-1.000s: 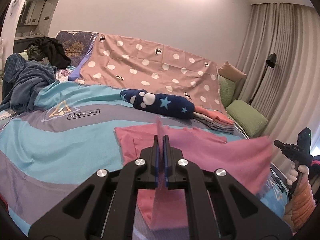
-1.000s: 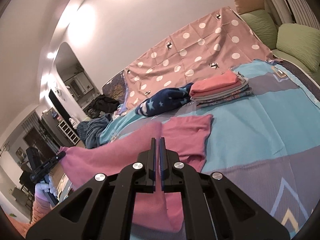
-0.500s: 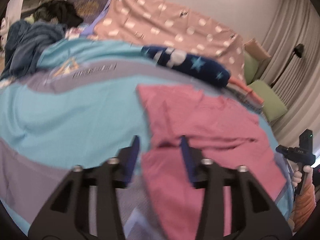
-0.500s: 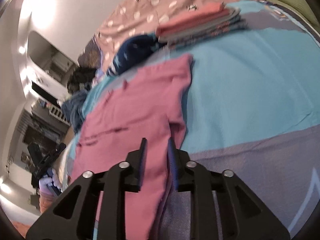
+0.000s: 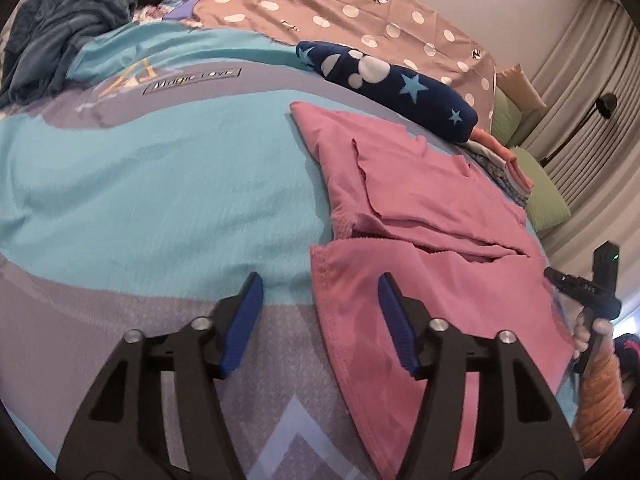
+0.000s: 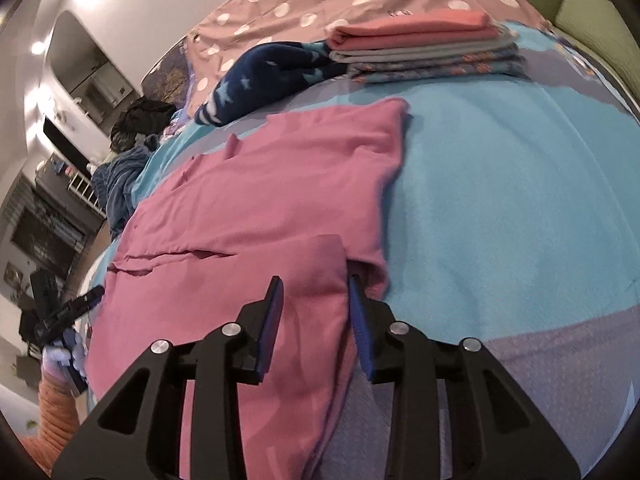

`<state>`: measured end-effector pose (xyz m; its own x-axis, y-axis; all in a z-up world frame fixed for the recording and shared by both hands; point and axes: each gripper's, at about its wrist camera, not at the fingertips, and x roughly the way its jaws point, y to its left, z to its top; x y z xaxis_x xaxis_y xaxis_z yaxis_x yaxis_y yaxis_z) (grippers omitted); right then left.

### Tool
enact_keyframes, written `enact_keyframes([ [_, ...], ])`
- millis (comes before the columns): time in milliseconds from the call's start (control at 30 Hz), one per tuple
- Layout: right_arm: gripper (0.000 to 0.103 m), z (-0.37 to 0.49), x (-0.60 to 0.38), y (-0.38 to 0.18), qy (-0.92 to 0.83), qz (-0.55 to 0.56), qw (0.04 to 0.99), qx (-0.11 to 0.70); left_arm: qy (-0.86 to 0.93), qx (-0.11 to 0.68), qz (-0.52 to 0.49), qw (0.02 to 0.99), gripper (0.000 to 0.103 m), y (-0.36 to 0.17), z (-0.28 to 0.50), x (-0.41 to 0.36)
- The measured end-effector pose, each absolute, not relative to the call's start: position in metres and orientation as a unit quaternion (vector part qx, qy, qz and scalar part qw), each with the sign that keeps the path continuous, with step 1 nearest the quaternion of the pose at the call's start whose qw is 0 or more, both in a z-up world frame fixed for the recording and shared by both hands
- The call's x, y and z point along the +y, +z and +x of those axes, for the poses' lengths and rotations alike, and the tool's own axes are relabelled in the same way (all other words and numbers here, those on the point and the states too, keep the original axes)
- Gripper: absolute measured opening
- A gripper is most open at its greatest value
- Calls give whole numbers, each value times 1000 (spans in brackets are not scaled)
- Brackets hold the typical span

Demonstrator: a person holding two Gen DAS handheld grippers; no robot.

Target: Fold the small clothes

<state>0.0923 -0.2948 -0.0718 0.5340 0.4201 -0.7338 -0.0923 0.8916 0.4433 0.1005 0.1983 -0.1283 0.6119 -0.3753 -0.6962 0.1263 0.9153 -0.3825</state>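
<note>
Both claws have let go — left claw and right claw now gape over the pink garment, lying folded on the bed.

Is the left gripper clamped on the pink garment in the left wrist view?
No. The left gripper has its fingers spread wide, with the pink garment lying flat on the bed.

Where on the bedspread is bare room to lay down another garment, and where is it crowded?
Bare: the turquoise stretch left of the pink garment, below the "Magic Love" label, and the strip between the garment's right edge and the bed's right side. Crowded: the far edge, with the navy star blanket and folded stack.
</note>
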Motion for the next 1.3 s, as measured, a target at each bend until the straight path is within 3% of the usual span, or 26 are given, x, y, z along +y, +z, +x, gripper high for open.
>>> enact_keyframes([
  [33, 5, 91, -292, -69, 151, 173, 860, 456, -153, 417, -149, 884, 11, -127, 103, 196],
  [67, 5, 89, -290, -66, 149, 169, 864, 451, -158, 417, -151, 882, 4, -126, 104, 194],
  [300, 5, 63, -283, -23, 152, 145, 897, 389, -152, 365, -118, 911, 3, -91, 83, 180],
  [567, 5, 50, -298, 42, 127, 138, 938, 293, -173, 249, -93, 948, 3, 0, 66, 169],
  [800, 5, 106, -314, 66, 103, 129, 948, 274, -151, 207, -68, 964, 3, 47, 129, 160],
  [1033, 5, 207, -313, 13, 89, 118, 931, 335, -121, 281, -34, 951, 3, 2, 248, 141],
  [1300, 9, 270, -317, -101, 57, 136, 885, 441, -100, 416, -8, 904, 5, -121, 335, 128],
])
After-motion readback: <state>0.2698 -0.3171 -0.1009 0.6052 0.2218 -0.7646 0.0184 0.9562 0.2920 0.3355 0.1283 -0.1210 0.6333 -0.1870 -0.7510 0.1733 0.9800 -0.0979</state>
